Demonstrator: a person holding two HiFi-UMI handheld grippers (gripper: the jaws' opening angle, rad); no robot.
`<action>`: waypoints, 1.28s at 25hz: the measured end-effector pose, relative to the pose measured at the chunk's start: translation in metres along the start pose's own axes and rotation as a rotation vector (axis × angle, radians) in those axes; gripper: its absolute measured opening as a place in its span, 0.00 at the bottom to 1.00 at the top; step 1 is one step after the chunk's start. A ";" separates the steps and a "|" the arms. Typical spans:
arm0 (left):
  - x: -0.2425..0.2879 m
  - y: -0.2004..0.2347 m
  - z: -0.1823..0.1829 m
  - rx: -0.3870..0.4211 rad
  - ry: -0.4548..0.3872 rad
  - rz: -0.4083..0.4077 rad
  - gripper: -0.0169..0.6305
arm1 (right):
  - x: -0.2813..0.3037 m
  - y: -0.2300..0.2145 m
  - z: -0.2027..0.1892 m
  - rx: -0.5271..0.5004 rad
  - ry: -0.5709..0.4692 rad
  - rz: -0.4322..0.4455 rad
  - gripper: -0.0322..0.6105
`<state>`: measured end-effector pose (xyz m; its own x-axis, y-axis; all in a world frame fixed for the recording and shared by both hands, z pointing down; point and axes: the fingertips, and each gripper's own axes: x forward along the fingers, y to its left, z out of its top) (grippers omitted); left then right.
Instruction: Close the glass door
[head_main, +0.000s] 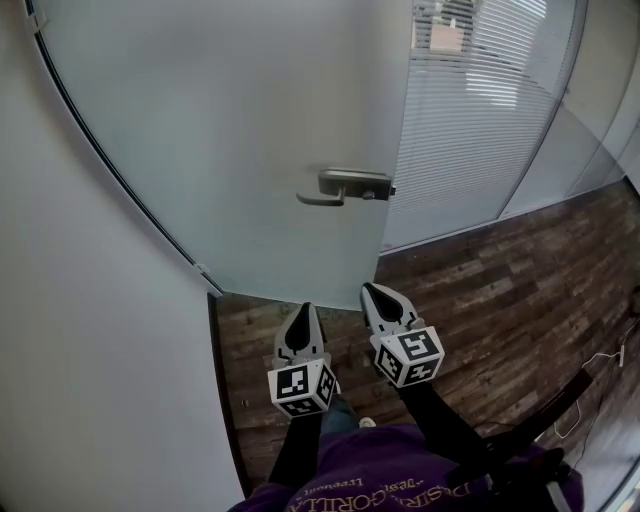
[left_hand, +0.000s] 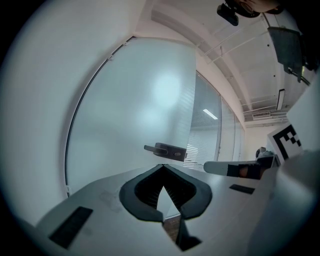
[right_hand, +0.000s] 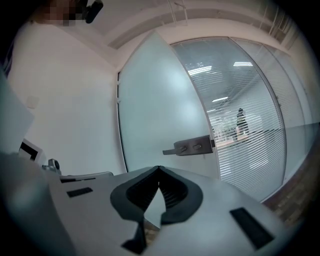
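The door (head_main: 250, 150) fills the view at 12 o'clock, with its handle (head_main: 345, 186) at 1 o'clock from the grippers. The left gripper (head_main: 304, 312) and right gripper (head_main: 372, 293) both have their fingers pressed together and empty, apart from the door.

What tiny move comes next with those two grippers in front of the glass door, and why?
Probably carry the right gripper forward to the handle. Both it and the left gripper are shut, empty and short of the glass door, which looks ajar, and the right one sits nearer the handle.
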<state>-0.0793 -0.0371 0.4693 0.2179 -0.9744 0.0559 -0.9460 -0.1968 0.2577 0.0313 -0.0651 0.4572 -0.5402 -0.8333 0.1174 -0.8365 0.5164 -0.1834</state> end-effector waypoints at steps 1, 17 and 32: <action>0.009 0.003 0.002 0.000 0.000 -0.007 0.03 | 0.008 -0.003 0.002 0.000 -0.002 -0.006 0.05; 0.124 0.046 0.025 0.020 0.019 -0.141 0.03 | 0.109 -0.040 0.020 0.011 -0.026 -0.121 0.05; 0.171 0.038 0.038 0.158 0.032 -0.286 0.03 | 0.117 -0.070 0.020 0.037 -0.010 -0.210 0.05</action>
<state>-0.0867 -0.2154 0.4514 0.4849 -0.8739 0.0336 -0.8705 -0.4786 0.1149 0.0281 -0.2024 0.4642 -0.3534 -0.9238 0.1471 -0.9265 0.3239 -0.1917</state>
